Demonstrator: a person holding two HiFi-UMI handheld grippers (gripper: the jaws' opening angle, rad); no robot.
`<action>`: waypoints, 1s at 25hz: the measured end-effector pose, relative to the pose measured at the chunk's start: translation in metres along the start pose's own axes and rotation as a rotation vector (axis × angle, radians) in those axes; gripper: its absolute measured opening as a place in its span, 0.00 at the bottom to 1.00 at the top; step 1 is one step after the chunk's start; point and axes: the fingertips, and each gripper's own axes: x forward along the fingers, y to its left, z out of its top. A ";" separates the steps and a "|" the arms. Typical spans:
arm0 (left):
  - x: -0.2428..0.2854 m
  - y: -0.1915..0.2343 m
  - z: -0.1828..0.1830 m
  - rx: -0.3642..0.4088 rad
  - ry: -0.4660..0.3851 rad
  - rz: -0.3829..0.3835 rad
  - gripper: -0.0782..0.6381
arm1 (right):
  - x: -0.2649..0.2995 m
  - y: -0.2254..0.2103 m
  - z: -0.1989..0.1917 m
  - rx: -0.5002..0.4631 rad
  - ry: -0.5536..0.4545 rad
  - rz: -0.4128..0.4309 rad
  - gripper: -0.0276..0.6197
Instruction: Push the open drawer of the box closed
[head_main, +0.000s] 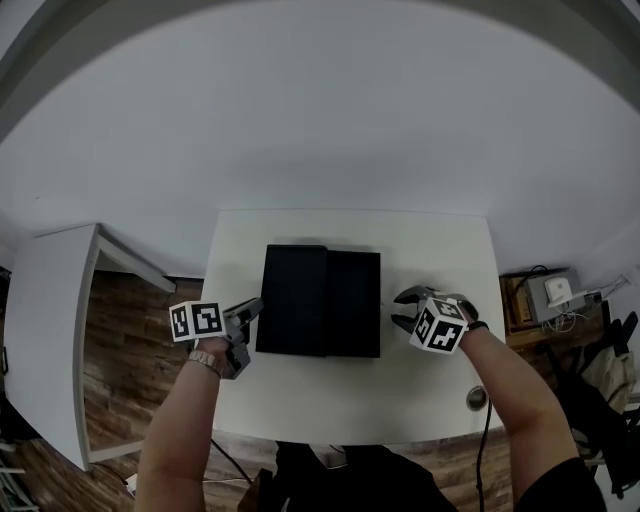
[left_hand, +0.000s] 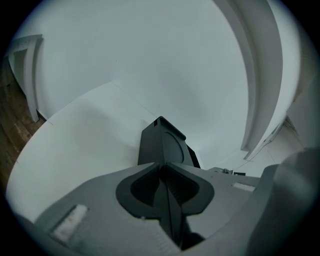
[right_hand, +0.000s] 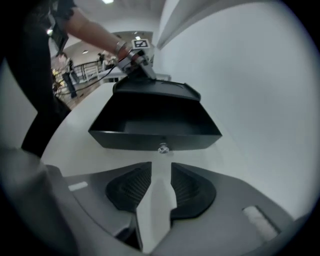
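Note:
A black box lies in the middle of the white table. Its drawer is pulled out toward the right. In the right gripper view the drawer is empty, with a small silver knob on its front. My right gripper is just in front of that knob, open, with only bare table between its pads. My left gripper is at the opposite, left end of the box, shut with nothing held. In the right gripper view it appears behind the box as the left gripper.
A white side table stands to the left over wood floor. A low stand with devices and cables is at the right. A small round metal fitting sits in the table near its front right corner. A white wall rises behind.

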 end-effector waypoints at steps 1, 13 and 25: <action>0.000 0.000 0.000 -0.010 -0.006 -0.005 0.17 | 0.005 0.001 0.002 -0.054 0.020 0.004 0.23; 0.000 -0.002 0.000 -0.005 -0.023 -0.022 0.17 | 0.021 -0.003 0.020 -0.111 0.026 0.021 0.16; 0.001 -0.003 0.000 0.003 -0.009 -0.026 0.18 | 0.031 -0.004 0.057 -0.115 -0.009 0.030 0.15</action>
